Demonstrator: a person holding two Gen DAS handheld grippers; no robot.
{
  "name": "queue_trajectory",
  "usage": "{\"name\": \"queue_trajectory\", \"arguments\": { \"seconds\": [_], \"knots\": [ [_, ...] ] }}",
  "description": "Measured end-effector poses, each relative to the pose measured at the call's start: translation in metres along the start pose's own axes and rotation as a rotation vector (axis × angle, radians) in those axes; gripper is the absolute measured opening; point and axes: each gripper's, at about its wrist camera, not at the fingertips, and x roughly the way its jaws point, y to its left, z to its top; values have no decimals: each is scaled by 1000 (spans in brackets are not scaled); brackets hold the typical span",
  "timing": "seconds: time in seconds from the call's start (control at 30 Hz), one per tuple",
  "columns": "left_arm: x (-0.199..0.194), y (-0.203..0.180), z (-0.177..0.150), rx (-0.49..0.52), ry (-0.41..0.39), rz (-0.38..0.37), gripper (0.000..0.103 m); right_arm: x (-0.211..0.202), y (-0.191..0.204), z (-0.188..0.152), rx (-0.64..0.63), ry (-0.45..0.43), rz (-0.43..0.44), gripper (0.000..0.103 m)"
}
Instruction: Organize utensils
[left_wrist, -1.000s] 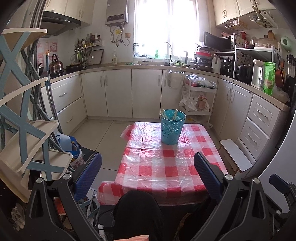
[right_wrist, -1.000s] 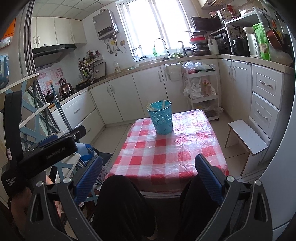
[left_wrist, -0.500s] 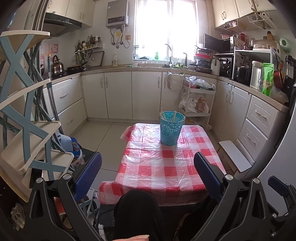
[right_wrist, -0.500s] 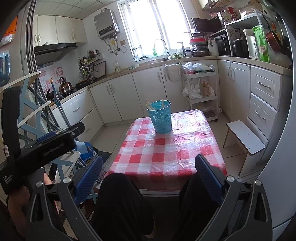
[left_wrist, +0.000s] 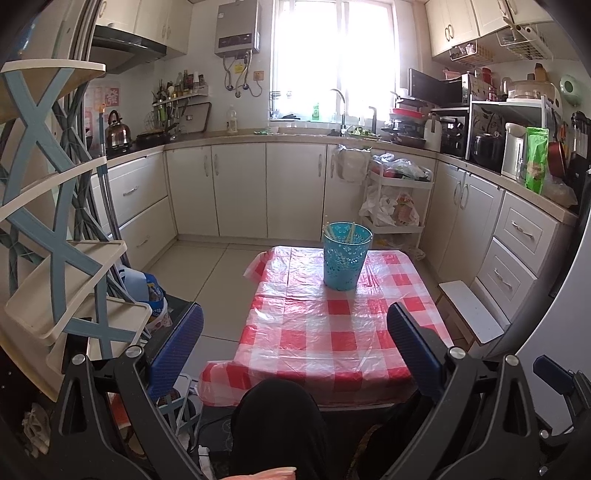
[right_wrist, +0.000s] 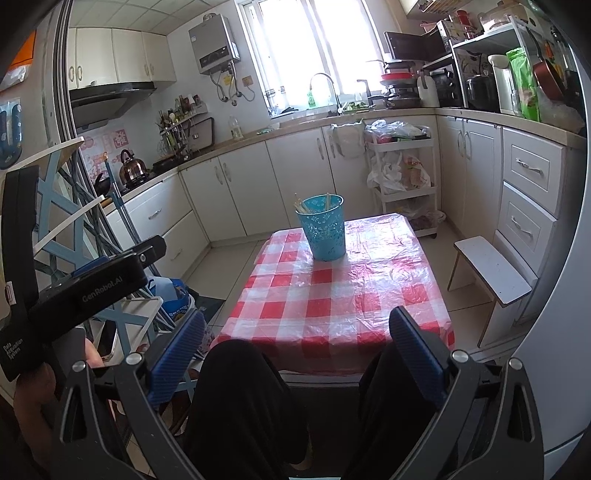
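A turquoise perforated basket (left_wrist: 346, 255) stands at the far end of a small table with a red-and-white checked cloth (left_wrist: 332, 328). Pale chopsticks (left_wrist: 330, 232) stick up inside it. The basket also shows in the right wrist view (right_wrist: 323, 227), with chopsticks (right_wrist: 301, 206) leaning at its left rim. My left gripper (left_wrist: 295, 345) is open and empty, held back from the table's near edge above the person's black-clad knee. My right gripper (right_wrist: 297, 352) is open and empty, also short of the table. The left gripper's body (right_wrist: 85, 288) shows at the left of the right wrist view.
A blue-and-cream folding shelf rack (left_wrist: 55, 236) stands close on the left, with bags (left_wrist: 151, 295) on the floor beside it. A low white stool (right_wrist: 491, 269) stands right of the table. White cabinets (left_wrist: 240, 188) and a trolley (left_wrist: 397, 201) line the far wall.
Both grippers have drawn back and risen slightly, so the table and basket look a little farther and lower. Both stay open and empty.
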Motion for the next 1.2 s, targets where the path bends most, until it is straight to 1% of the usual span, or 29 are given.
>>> {"name": "queue_trajectory", "arguments": {
  "seconds": [0.27, 0.37, 0.53, 1.2],
  "knots": [
    [1, 0, 1, 11, 3, 1, 96, 2, 0, 0, -3, 3, -2, 96],
    [0, 0, 1, 13, -7, 8, 96, 2, 0, 0, -2, 5, -1, 96],
    [2, 3, 2, 4, -3, -5, 96, 7, -1, 1, -3, 15, 3, 96],
    [6, 8, -1, 3, 3, 8, 96, 8, -3, -1, -11, 25, 0, 96]
  ]
}}
